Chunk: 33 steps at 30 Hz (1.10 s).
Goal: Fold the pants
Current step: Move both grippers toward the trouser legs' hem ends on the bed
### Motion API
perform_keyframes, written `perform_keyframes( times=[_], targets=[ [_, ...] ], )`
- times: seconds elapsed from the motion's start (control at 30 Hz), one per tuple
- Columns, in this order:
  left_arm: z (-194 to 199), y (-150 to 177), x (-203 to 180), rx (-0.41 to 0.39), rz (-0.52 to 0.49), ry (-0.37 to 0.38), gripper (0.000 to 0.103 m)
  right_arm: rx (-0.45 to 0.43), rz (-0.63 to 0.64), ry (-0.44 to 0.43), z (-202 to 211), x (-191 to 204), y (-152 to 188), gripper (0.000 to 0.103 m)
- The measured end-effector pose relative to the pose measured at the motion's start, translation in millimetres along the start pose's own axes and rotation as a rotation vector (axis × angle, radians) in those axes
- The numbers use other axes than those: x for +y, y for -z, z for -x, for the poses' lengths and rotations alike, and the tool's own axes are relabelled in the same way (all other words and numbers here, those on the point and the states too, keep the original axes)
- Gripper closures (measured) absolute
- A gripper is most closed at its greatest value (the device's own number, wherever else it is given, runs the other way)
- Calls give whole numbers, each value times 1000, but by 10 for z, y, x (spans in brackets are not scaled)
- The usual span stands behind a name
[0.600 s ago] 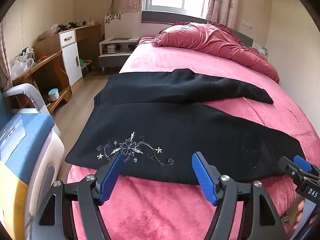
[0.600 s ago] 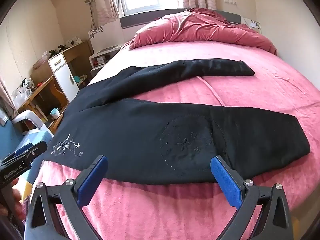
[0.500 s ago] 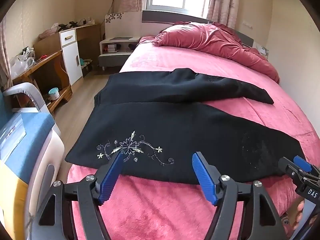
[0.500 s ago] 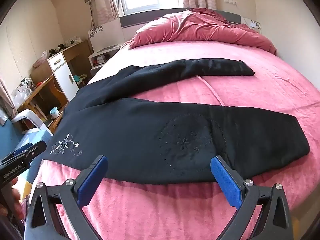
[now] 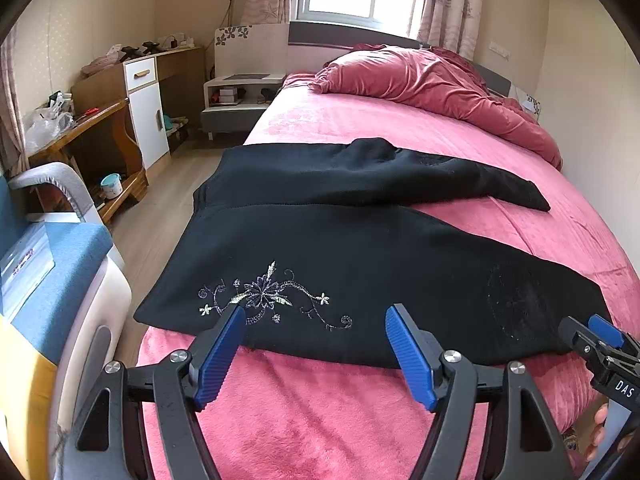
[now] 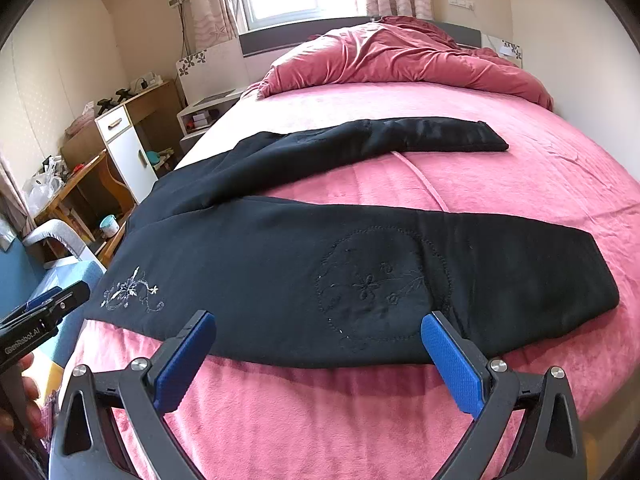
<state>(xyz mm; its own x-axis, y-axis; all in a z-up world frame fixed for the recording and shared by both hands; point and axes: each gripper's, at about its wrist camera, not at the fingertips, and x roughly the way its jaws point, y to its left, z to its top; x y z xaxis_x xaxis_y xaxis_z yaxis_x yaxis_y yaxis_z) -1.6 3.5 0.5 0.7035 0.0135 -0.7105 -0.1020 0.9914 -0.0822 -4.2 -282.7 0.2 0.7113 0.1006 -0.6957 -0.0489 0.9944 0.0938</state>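
Black pants (image 5: 360, 248) lie spread flat on the pink bed (image 5: 320, 420), the waist at the left edge and the two legs fanning out to the right. The near leg carries pale flower embroidery near the hip. The pants also show in the right wrist view (image 6: 320, 264). My left gripper (image 5: 316, 354) is open and empty, just short of the near hem by the embroidery. My right gripper (image 6: 318, 358) is open wide and empty, just short of the near leg's edge. The right gripper also shows at the right edge of the left wrist view (image 5: 596, 344).
A crumpled red duvet (image 5: 432, 84) lies at the head of the bed. A blue and white chair (image 5: 52, 280) stands at the left by the bed corner. A wooden desk (image 5: 92, 120) and a white nightstand (image 5: 236, 96) line the left wall.
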Motion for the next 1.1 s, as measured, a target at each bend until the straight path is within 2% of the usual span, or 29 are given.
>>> perform_keyframes(
  times=[0.5, 0.6, 0.63, 0.77, 0.8, 1.0, 1.03, 1.1],
  targets=[
    [-13, 17, 29, 6, 33, 28, 28, 3, -9, 1, -12, -34, 26, 0],
    [-121, 44, 106, 73, 75, 66, 13, 16, -26, -17, -21, -84, 33, 0],
    [-169, 55, 144, 95, 86, 92, 13, 24, -44, -35, -22, -140, 37, 0],
    [-347, 131, 314, 215, 141, 108, 13, 39, -191, -61, 13, -616, 47, 0],
    [-392, 137, 369, 215, 141, 104, 13, 36, -247, -60, 37, -808, 55, 0],
    [-596, 190, 681, 279, 215, 104, 14, 3, -557, 94, 221, -2100, 216, 0],
    [-637, 205, 739, 303, 234, 110, 17, -4, -606, 116, 233, -2319, 264, 2],
    [-683, 225, 837, 301, 279, 120, 27, -9, -701, 143, 227, -2662, 344, 7]
  ],
)
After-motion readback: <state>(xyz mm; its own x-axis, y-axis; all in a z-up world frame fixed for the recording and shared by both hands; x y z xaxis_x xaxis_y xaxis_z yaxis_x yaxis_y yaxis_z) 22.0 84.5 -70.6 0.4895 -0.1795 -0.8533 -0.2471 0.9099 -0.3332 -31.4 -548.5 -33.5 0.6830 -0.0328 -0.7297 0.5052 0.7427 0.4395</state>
